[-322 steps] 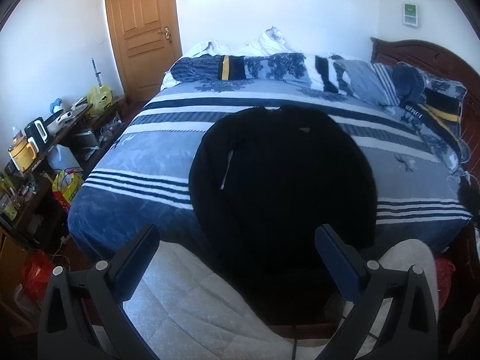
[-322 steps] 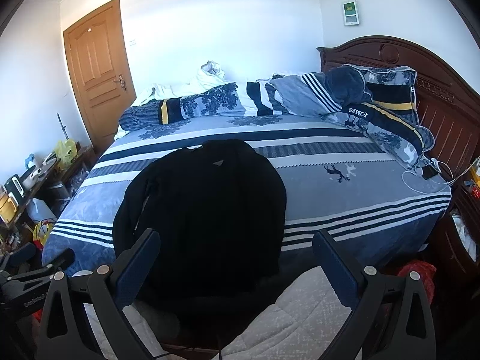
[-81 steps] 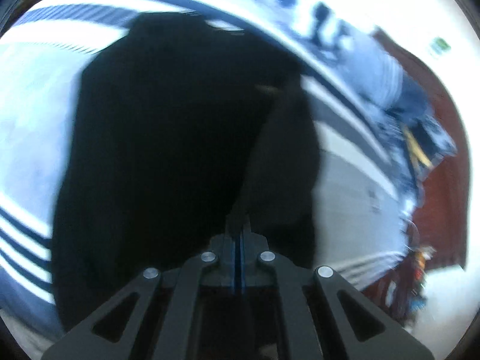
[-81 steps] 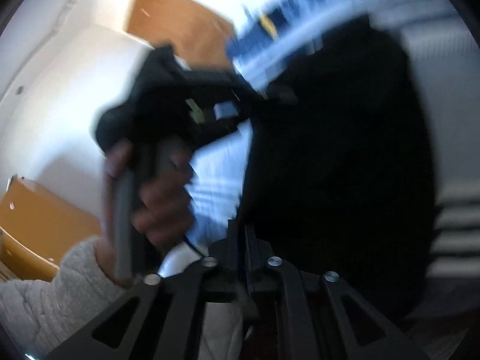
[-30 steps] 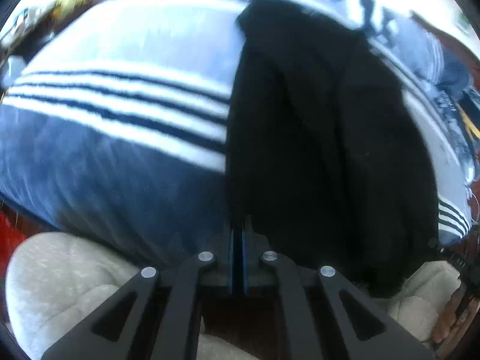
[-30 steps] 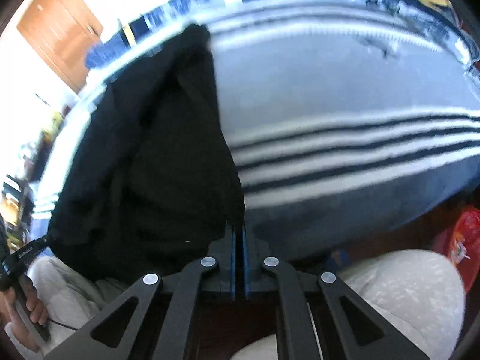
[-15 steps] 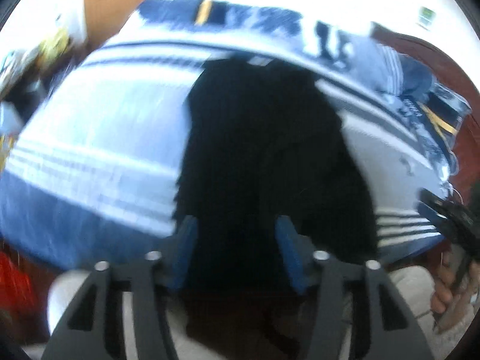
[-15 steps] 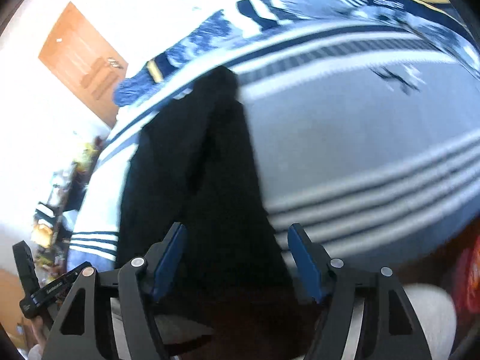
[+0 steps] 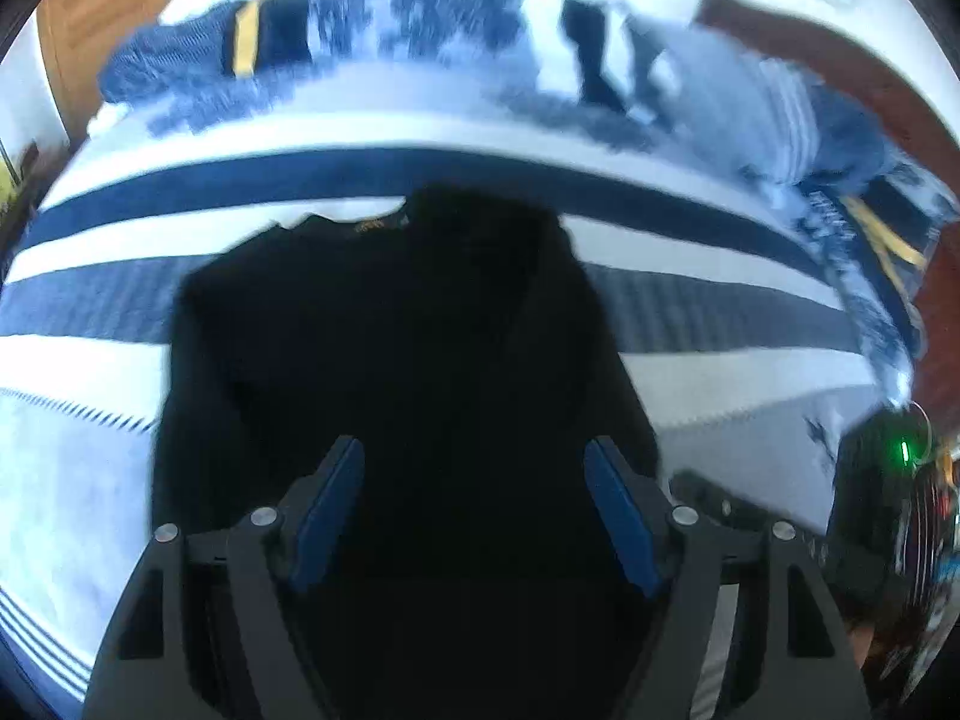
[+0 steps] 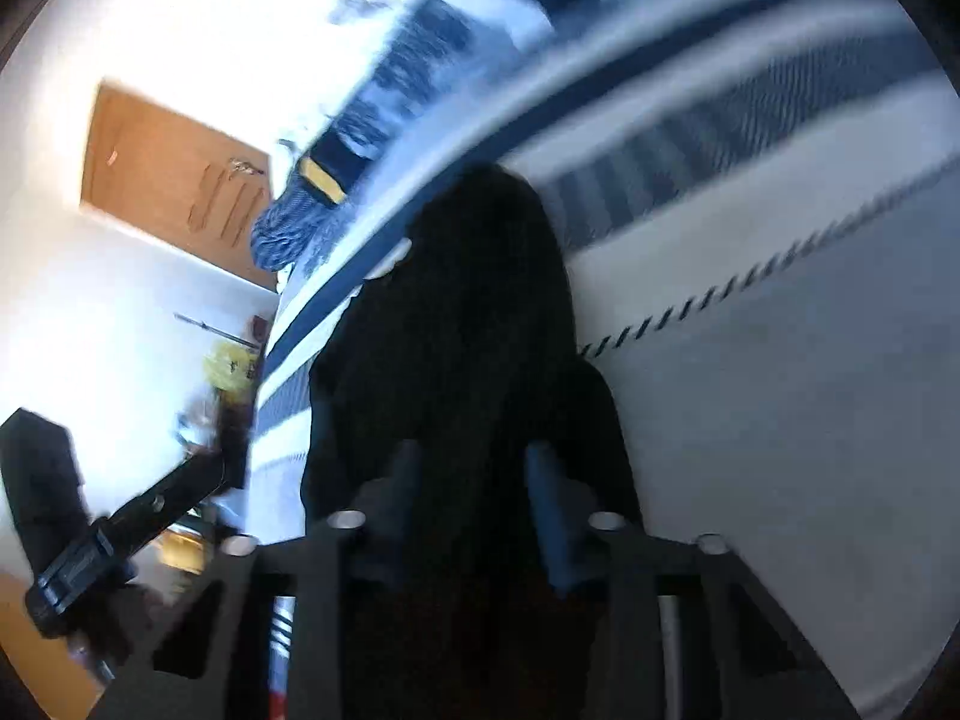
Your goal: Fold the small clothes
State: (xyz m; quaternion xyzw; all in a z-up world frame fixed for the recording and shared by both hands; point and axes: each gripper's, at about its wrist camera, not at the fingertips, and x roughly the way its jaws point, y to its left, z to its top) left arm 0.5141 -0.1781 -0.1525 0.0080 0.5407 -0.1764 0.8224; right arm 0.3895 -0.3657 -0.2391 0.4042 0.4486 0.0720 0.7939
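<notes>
Black garment [image 9: 396, 324] lies flat on the striped bedspread [image 9: 720, 372], folded narrow lengthwise, collar toward the pillows [image 9: 774, 102]. Left gripper [image 9: 474, 504] hangs above its near end, jaws opening, nothing between them. Right gripper [image 10: 474, 492] is closing over the hem; blur hides whether it pinches cloth

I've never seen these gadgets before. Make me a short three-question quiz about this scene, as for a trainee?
1. True or false: the black garment lies on the striped bedspread.
2. What colour are the pads of the left claw? A red, B blue, C white.
3. Fill in: beyond the bed stands a wooden ____.

Key: 1 true; 2 B; 3 door.
</notes>
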